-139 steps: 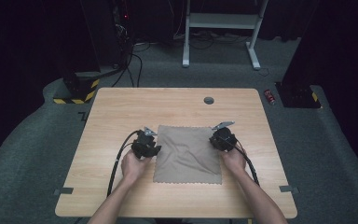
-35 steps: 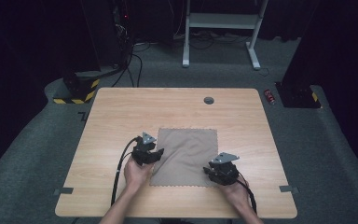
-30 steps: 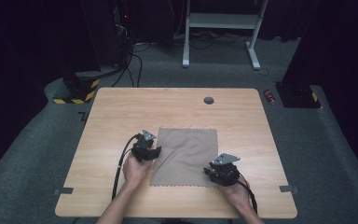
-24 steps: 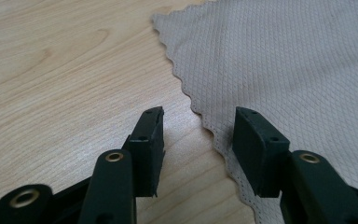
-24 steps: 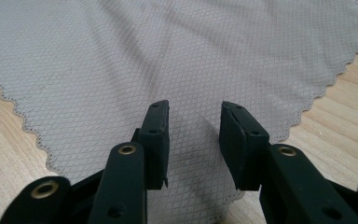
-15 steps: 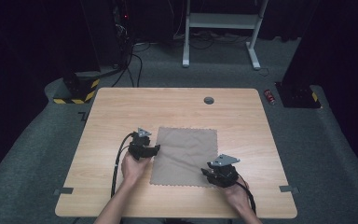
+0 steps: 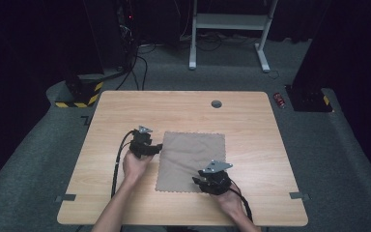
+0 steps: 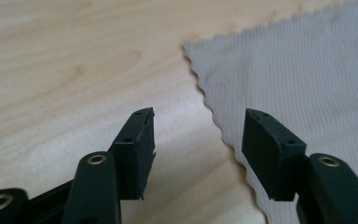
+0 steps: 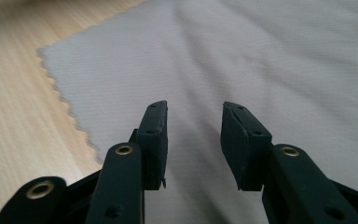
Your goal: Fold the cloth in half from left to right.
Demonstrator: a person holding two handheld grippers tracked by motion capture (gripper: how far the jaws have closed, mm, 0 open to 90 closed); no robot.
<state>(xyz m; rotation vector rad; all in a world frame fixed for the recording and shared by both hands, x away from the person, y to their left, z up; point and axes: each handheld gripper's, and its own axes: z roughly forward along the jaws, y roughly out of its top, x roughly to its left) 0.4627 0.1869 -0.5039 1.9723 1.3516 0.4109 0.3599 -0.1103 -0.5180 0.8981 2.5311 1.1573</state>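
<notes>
The grey-brown square cloth with its pinked, zigzag edge [image 7: 192, 161] lies flat on the pale wooden surface [image 7: 125, 111], a little toward the near edge and roughly midway between the left and right edges. No long axis to speak of, since it's about square, and its sides run nearly parallel to the surface's edges.

Now the left gripper [image 7: 155, 147] sits at the cloth's left side near the far-left corner. Its black fingers [image 8: 135, 149] have just been opening and stand released with nothing between them. In the left gripper view the scalloped hem runs up between the two pads: one pad over bare wood, the other over fabric, neither pressing on it.

The right gripper [image 7: 199, 180] is down at the near side of the cloth, toward the near-right corner, its fingers [image 9: 244, 142] parted and empty as well, hovering over the weave (the right gripper view shows cloth under both pads and the near-left corner off to one side).

So the hem is what the next move turns on, I'd say: the left gripper already straddles it, so it is the better placed for a pinch there, while the right would have to back off to its nearest edge.

From above, both sets of fingertips are too small and dark to read. Whether any pad actually touches the fabric, I can't tell.
</notes>
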